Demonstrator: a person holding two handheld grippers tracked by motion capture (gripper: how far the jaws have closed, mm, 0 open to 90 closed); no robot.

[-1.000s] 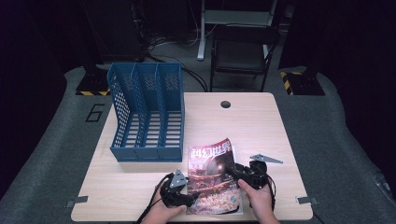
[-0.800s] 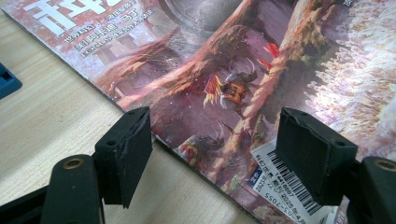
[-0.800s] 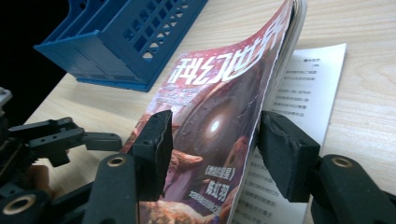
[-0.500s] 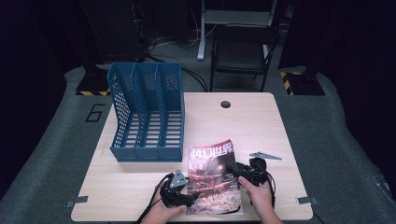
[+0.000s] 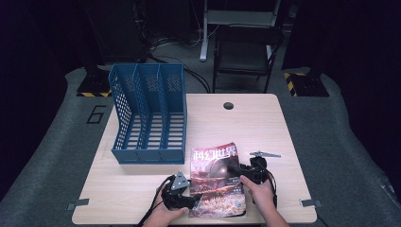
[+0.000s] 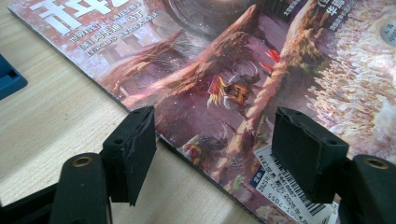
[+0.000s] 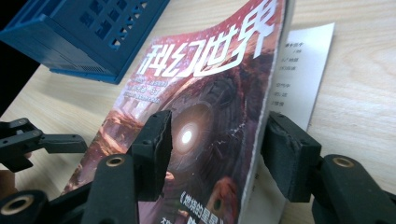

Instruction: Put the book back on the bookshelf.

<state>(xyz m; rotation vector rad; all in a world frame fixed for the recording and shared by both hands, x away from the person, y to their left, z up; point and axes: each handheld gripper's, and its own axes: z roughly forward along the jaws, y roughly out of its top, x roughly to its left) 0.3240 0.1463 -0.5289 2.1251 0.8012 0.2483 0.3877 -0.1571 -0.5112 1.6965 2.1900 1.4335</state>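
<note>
The magazine (image 5: 217, 179) lies at the lower middle of the counter (image 5: 246, 123), below the blue file rack (image 5: 149, 113). The left tool (image 5: 195, 202), released, has just been narrowing astride the near edge, seemingly steadying it. The right tool (image 5: 235, 169), also released, straddles the lifted cover's edge, likely to pinch it.

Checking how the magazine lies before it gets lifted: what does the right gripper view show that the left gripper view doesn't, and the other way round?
Right gripper view: the cover lifted off a white inner page, and the blue file rack's mesh wall. Left gripper view: the barcode label at the cover's corner, flat on the table. Both: the magazine between the open jaws of the view's own hand-held gripper.
</note>
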